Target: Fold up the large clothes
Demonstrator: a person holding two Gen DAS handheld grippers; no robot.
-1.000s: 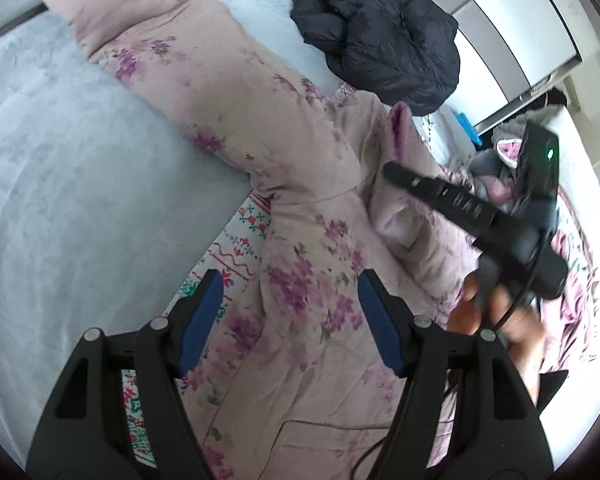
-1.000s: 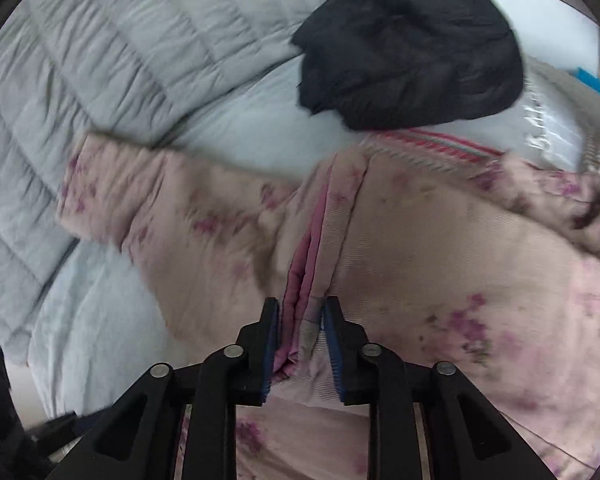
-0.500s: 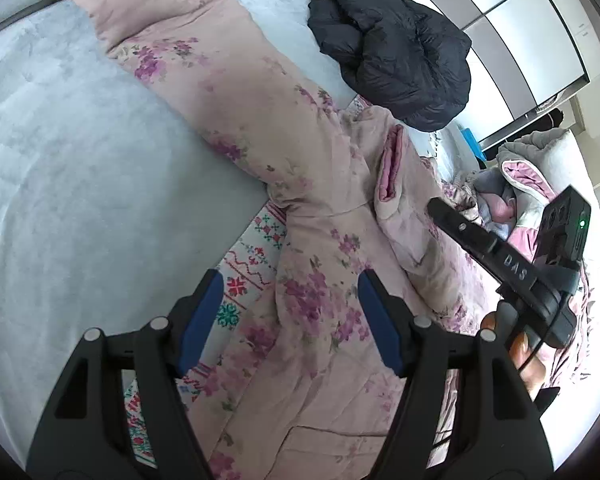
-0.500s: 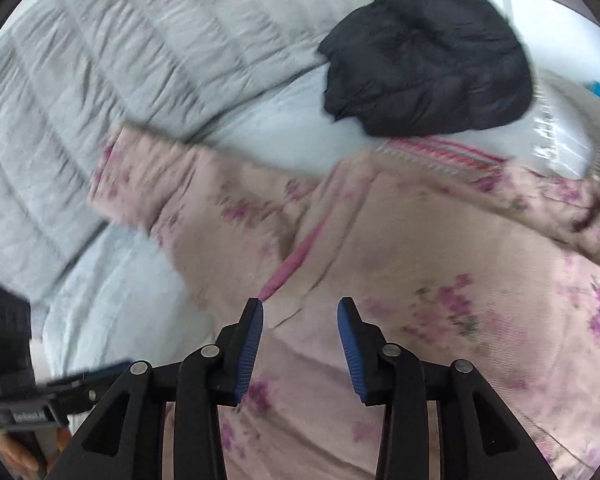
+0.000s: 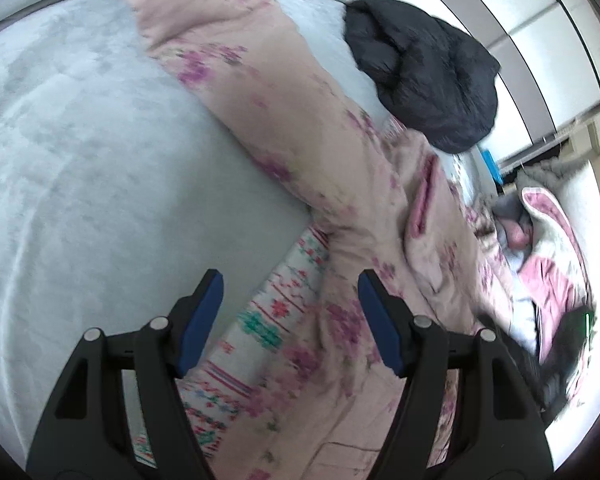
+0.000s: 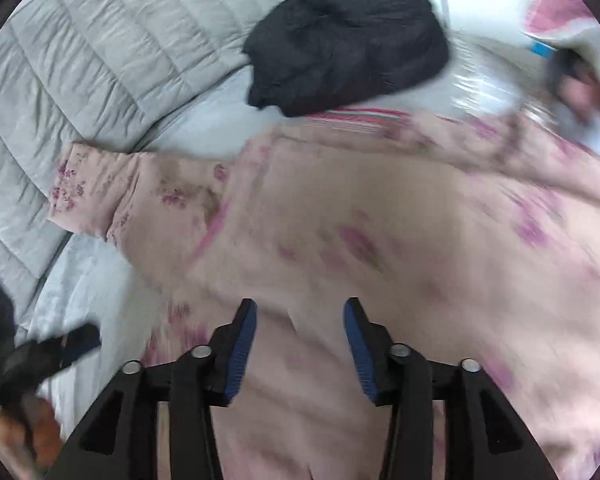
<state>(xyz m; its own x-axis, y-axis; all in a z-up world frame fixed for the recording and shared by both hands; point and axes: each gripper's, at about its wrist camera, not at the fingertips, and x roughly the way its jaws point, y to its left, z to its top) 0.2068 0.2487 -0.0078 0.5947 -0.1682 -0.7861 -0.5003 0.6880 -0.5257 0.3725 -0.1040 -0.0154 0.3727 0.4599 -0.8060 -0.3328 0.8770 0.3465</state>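
A large pink floral padded coat (image 5: 340, 184) (image 6: 400, 220) lies spread on a bed, one sleeve (image 5: 228, 48) (image 6: 96, 188) stretched out toward the grey quilt. My left gripper (image 5: 290, 304) hangs open above the coat's side edge and a patterned blanket (image 5: 268, 320), nothing between its pads. My right gripper (image 6: 298, 336) hovers over the coat's body, its jaws opening and free of the cloth. The left gripper (image 6: 40, 356) shows blurred at the right wrist view's lower left; the right gripper (image 5: 568, 344) is a dark blur at the left wrist view's lower right.
A black puffer jacket (image 5: 424, 76) (image 6: 348, 32) sits bunched beyond the coat's collar. A grey quilted duvet (image 6: 88, 60) lies along the bed's far side, pale sheet (image 5: 80, 184) to the left. More pink and grey clothes (image 5: 540, 224) are heaped on the right. Wardrobe doors (image 5: 540, 20) stand behind.
My right gripper let go of the coat's pink front edge, opened and drew back to the right over the coat. My left gripper shifted toward the coat's side edge, still open.
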